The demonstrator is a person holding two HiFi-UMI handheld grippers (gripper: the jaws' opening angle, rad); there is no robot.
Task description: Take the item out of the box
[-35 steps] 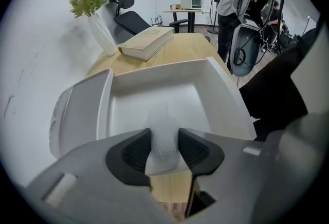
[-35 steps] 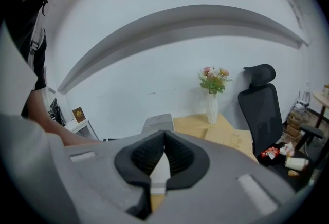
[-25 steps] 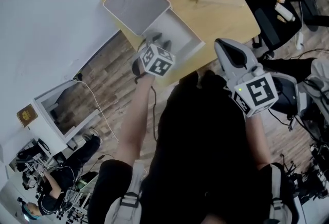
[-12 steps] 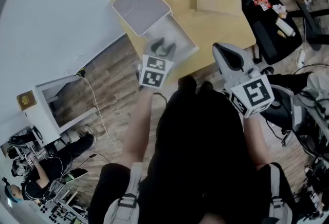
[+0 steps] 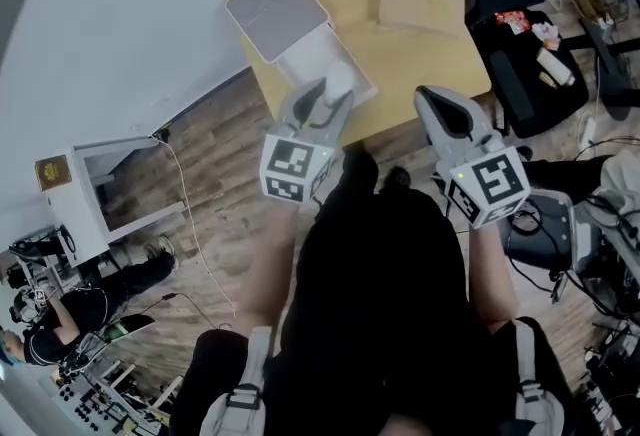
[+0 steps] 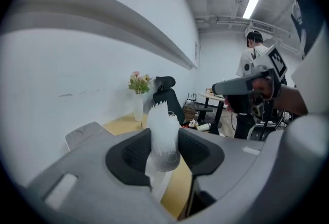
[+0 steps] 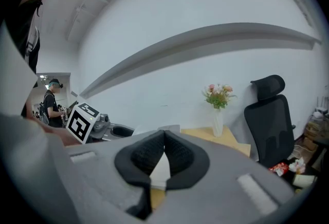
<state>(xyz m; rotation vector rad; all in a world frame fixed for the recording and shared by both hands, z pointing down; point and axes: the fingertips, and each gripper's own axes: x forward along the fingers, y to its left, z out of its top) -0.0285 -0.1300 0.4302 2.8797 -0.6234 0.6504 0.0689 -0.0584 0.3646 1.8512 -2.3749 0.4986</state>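
Right at the near end, a white item [image 6: 162, 128] was seen clamped between the jaws of the left gripper [image 6: 163, 159]. Its ragged upper end stood up past the dark pads [image 6: 128, 153] and its lower end hung below them. The grip was taken on the item's middle. The item looked soft, so a light, steady squeeze was judged better than a harder one.

The jaws of the right gripper [image 7: 163, 159] were shut together with nothing between them, and were held beside the left pair, apart from it.

Just beyond and below the left jaws, the white box [image 5: 303, 42] was seen lying open on the yellow worktop [image 5: 420, 59], with its grey lid [image 5: 273, 6] resting at its far side. The item was judged to be lifted out, above the box's near edge, though how far clear could not be told.

For the step to be done well, the item should be carried straight up and away from the rim. It should be kept upright so that its hanging end is not dragged across the box wall, then set down on a bare part of the worktop.

Farther beyond the jaws, a vase of flowers [image 6: 138, 95] and a black chair [image 6: 165, 92] were noted by the white wall.
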